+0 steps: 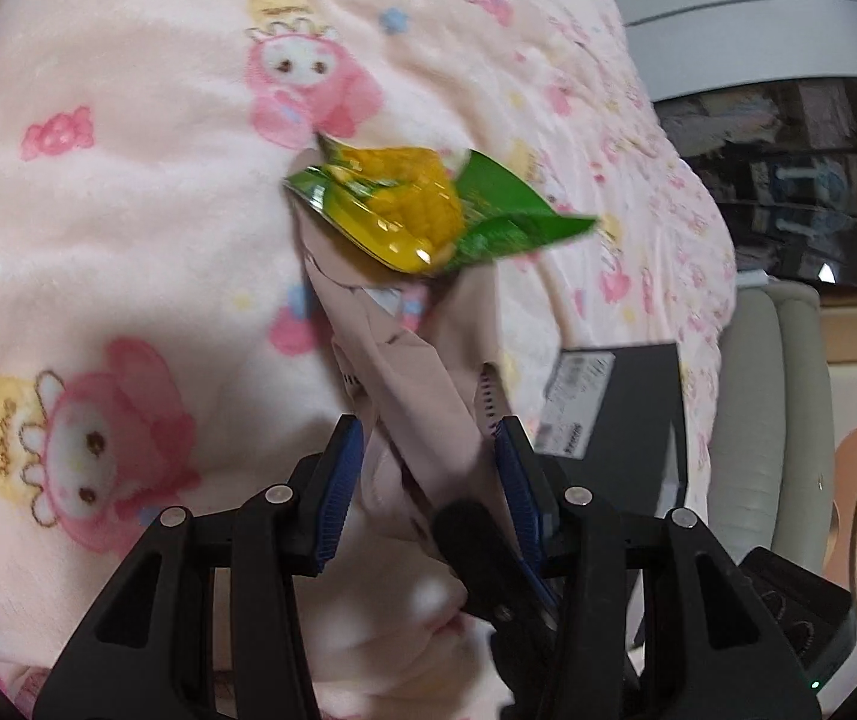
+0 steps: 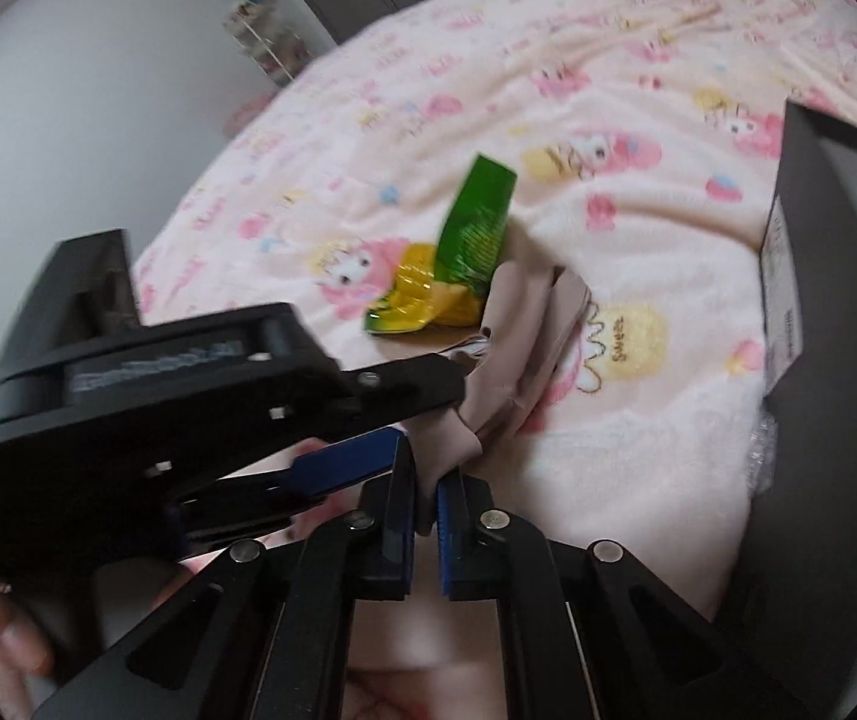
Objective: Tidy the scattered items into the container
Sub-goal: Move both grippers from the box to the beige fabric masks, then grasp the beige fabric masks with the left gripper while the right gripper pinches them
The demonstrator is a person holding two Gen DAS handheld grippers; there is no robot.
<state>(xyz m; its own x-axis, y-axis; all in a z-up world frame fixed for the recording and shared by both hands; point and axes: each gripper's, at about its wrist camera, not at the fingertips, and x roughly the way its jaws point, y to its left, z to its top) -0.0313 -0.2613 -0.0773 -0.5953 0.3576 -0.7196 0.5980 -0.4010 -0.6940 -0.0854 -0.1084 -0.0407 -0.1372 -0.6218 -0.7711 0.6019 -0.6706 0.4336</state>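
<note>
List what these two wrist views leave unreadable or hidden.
- Snack packet: print illegible in both views, motion blur.
- Black box: inside mostly unseen; right wrist view's edge cuts it off, and its wall hides the interior.
- Box label: text too small, blurred, left wrist view.
- Beige cloth: its lower end hidden behind the left gripper.
- Right gripper: shut on the cloth.

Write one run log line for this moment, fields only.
left gripper: shut on beige cloth | right gripper: shut on beige cloth | snack packet: on cloth | black box: right
</note>
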